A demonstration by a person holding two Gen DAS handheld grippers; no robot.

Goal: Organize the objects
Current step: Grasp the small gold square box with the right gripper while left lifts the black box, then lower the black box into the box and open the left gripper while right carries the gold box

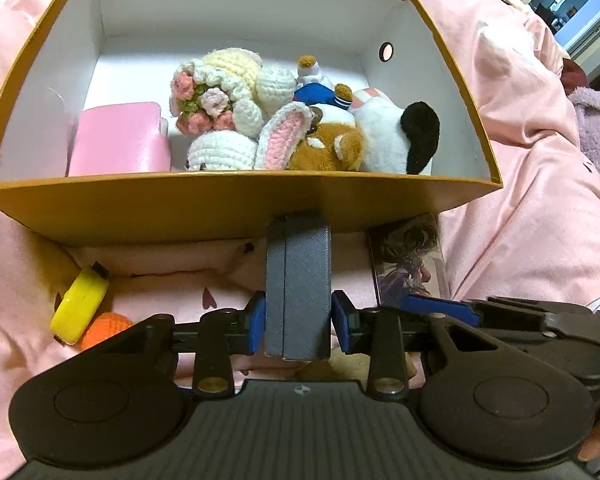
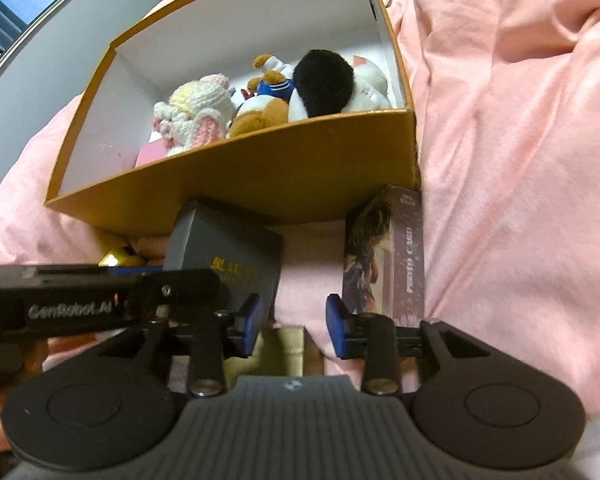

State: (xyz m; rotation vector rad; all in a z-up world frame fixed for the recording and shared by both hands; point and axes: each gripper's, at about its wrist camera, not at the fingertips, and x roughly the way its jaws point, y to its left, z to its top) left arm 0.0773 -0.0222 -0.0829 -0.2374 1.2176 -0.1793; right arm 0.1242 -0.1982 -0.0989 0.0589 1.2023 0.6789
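Note:
An orange cardboard box [image 1: 228, 204] with a white inside stands on pink bedding and holds crocheted toys [image 1: 220, 100], plush animals [image 1: 380, 136] and a pink case [image 1: 116, 136]. My left gripper [image 1: 298, 320] is shut on a dark grey box [image 1: 298, 280], held upright just in front of the orange box's near wall. In the right wrist view the same grey box [image 2: 224, 252] shows gold lettering. My right gripper [image 2: 290, 326] is open and empty, low over the bedding, with a photo card box [image 2: 388, 256] standing beside its right finger.
A yellow tape measure [image 1: 80, 306] and an orange crocheted item [image 1: 104, 328] lie on the bedding to the left of the left gripper. The photo card box [image 1: 410, 260] leans at the orange box's right corner. Pink bedding [image 2: 520, 160] rises in folds on the right.

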